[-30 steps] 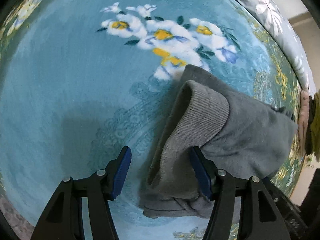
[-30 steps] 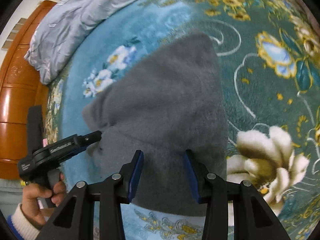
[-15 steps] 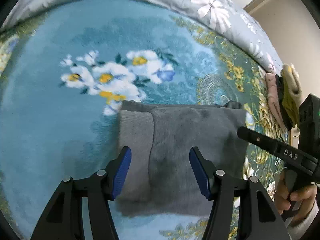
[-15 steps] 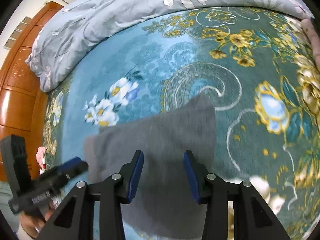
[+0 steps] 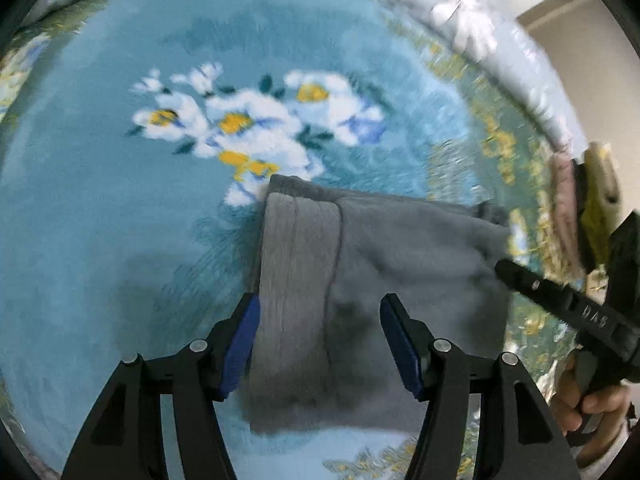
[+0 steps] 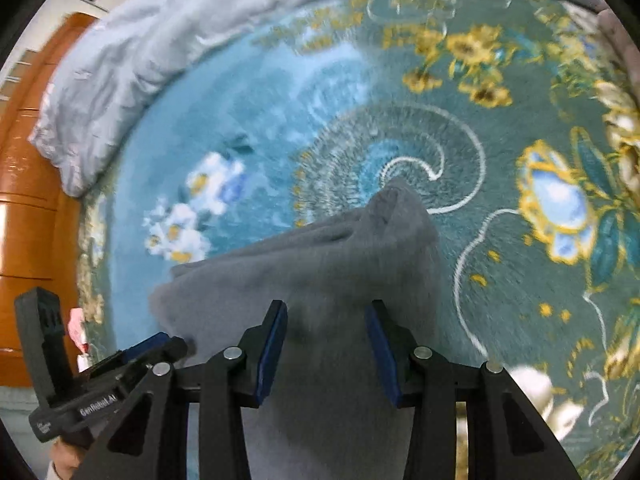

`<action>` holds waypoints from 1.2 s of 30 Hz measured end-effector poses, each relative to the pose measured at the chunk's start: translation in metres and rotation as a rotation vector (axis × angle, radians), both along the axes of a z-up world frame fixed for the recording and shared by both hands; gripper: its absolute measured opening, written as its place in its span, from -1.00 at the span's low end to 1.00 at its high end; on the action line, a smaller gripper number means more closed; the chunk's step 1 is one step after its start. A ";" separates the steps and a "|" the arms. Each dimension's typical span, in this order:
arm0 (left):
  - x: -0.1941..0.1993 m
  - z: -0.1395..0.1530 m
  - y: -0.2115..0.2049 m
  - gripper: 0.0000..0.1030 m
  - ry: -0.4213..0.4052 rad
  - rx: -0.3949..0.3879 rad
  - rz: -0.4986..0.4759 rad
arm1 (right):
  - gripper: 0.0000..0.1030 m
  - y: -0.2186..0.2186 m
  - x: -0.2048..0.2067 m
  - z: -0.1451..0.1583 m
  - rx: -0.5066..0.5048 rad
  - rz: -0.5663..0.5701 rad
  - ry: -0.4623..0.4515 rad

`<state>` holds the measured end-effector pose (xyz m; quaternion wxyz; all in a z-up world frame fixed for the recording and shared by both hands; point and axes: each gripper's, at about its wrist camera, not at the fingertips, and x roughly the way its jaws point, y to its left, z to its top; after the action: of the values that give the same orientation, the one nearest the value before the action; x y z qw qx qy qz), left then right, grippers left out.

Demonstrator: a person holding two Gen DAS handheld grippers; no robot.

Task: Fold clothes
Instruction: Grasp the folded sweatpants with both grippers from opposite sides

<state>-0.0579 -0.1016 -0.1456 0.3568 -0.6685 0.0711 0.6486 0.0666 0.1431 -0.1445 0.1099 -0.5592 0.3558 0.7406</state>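
A grey fleece garment [image 5: 360,288] lies folded flat on the teal flowered blanket [image 5: 100,220], its ribbed hem band on the left side. My left gripper [image 5: 320,340] is open and empty just above its near left part. My right gripper [image 6: 326,346] is open and empty over the garment's near edge [image 6: 320,272]. The right gripper also shows at the right of the left wrist view [image 5: 568,304], and the left gripper at the lower left of the right wrist view [image 6: 112,372].
A grey-blue flowered duvet [image 6: 168,36] is bunched along the far edge of the bed. A wooden headboard [image 6: 28,200] stands at the left. Pink and yellow folded clothes [image 5: 580,208] are stacked at the bed's right edge.
The garment went from lifted and bunched to lying flat and folded. Both grippers have pulled back and stayed open. Both views are blurred with motion now.
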 end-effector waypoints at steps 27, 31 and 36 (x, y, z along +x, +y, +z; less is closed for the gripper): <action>-0.001 -0.017 -0.032 0.39 -0.124 0.056 0.126 | -0.10 -0.020 0.066 0.012 -0.035 -0.058 0.060; -0.015 -0.043 -0.043 0.49 -0.179 0.035 0.149 | 0.01 0.003 0.077 -0.005 -0.100 -0.125 0.030; -0.023 -0.078 -0.044 0.49 -0.274 0.051 0.147 | 0.06 0.017 0.078 -0.039 -0.222 -0.191 0.021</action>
<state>-0.0807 -0.1453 -0.2235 0.3315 -0.7449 -0.0440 0.5774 0.1447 0.1602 -0.1837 0.1136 -0.5238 0.4883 0.6886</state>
